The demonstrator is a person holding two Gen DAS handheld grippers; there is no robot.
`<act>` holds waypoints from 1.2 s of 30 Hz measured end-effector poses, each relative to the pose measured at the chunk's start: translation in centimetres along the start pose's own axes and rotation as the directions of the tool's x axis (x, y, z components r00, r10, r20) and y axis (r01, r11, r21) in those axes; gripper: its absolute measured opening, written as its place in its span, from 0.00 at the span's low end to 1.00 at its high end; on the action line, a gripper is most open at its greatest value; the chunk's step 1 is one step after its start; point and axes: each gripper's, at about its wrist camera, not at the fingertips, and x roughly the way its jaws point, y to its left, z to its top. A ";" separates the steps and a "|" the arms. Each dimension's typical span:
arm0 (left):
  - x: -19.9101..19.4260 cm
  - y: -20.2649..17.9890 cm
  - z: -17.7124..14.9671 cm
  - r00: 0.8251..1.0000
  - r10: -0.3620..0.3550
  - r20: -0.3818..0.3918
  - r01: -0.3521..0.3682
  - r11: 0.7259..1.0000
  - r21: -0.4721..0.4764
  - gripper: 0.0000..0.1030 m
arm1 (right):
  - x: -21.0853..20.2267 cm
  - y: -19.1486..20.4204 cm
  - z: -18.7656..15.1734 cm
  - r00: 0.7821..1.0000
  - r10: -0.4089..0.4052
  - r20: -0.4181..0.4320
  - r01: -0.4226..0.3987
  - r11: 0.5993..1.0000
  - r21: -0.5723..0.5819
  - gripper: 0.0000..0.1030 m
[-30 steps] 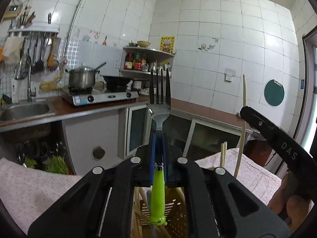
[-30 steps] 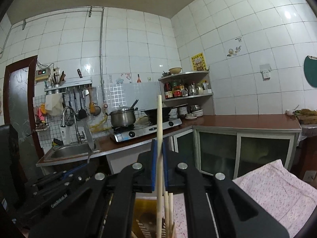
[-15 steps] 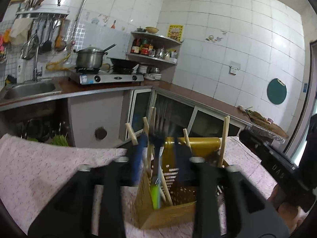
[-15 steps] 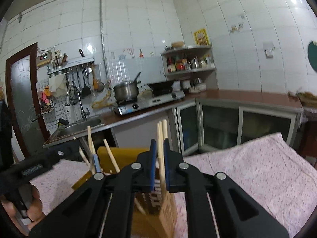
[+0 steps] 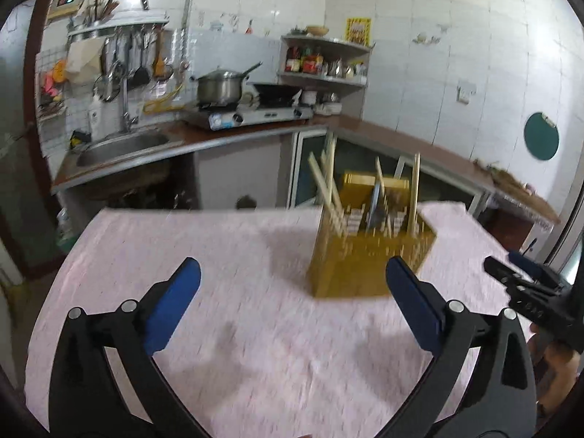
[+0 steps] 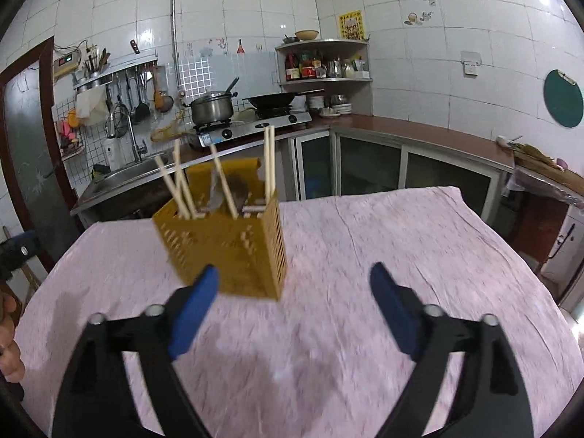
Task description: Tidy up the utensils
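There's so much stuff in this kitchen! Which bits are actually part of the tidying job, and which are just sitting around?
Part of the job:
- yellow slotted plastic utensil holder
- pale wooden chopsticks standing in it
- grey metal utensil in it
- left gripper and right gripper, both open and empty

Just lying about:
- steel pot
- black wok
- round green board
- sink

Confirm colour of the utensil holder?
Mustard yellow utensil holder, slotted sides; clearest in right wrist view.
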 end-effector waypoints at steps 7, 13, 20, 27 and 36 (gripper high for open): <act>-5.9 -1.0 -5.8 0.998 0.064 -0.005 -0.064 0.998 0.019 0.95 | -6.4 2.2 -3.0 0.998 -0.014 0.055 0.015 1.000 -0.012 0.96; -9.6 -2.0 -9.2 0.997 0.063 0.047 -0.065 0.997 0.039 0.95 | -9.3 4.2 -5.1 0.997 0.017 0.081 -0.012 0.998 -0.057 0.96; -12.3 -2.0 -10.6 0.986 0.080 0.148 -0.086 0.996 0.039 0.95 | -11.8 5.2 -5.9 0.987 -0.013 0.159 0.022 0.998 -0.054 0.96; -12.6 -1.9 -11.7 0.977 0.074 0.200 -0.082 0.996 0.028 0.95 | -12.4 5.4 -6.8 0.981 -0.049 0.186 0.058 0.997 -0.044 0.96; -10.6 -1.7 -12.1 0.981 0.050 0.186 -0.055 0.998 0.021 0.95 | -12.1 4.2 -7.6 0.974 -0.092 0.205 0.098 0.995 -0.018 0.96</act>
